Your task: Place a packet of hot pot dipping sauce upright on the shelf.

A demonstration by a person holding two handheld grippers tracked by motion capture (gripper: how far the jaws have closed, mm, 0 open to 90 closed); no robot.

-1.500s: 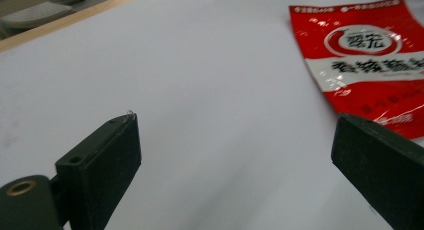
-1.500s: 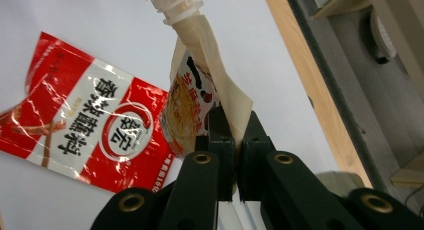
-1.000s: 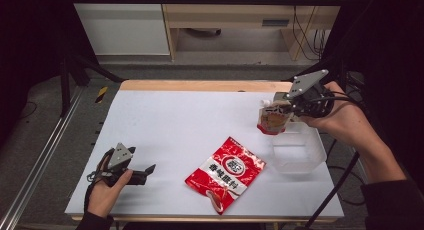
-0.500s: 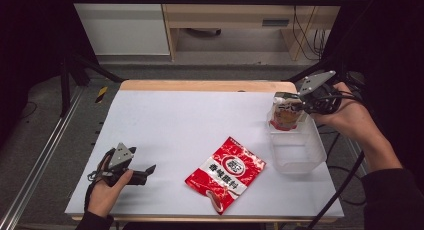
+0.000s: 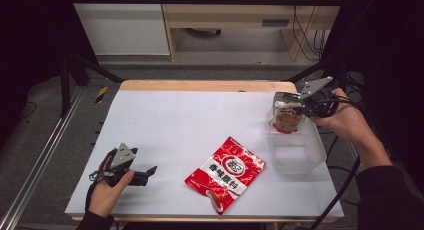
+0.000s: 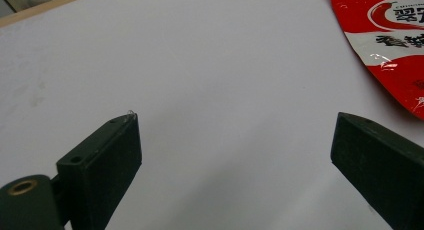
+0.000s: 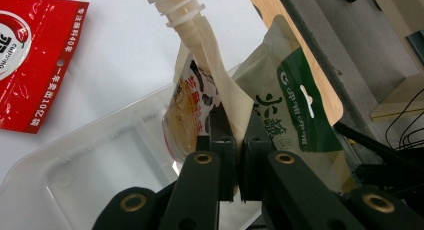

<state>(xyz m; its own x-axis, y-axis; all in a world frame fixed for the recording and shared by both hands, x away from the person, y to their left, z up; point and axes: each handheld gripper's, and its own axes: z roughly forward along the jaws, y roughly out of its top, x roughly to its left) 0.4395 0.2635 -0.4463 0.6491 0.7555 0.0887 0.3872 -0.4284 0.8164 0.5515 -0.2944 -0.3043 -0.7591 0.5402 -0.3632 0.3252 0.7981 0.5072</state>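
Table [image 5: 165, 125] with white top fills most of the high view, wooden edge along its far side. Clear plastic bin [image 5: 295, 150] sits at the table's right edge, see-through, empty floor visible in the right gripper view [image 7: 100, 175]. Red sachet [image 5: 226, 172] lies flat near the front middle of the table, white label with dark print, well apart from the bin; its corner shows in the left gripper view [image 6: 390, 35] and its edge in the right gripper view [image 7: 30, 55].

Spouted pouch [image 5: 286, 115] hangs over the far end of the bin, lower end dipping inside the rim, top pinched. In the right gripper view the pouch [image 7: 200, 105] shows a white screw spout at top, beige body with dark print, folded against a green-labelled panel.

Right gripper [image 5: 300, 106] grips the pouch from the right, jaws nearly together with the pouch's fold squeezed between them [image 7: 235, 140]. Person's right hand [image 5: 345, 117] holds it above the bin.

Left gripper [image 5: 145, 172] rests low at the table's front left, jaws spread wide, nothing between them [image 6: 235, 140], bare table beneath.
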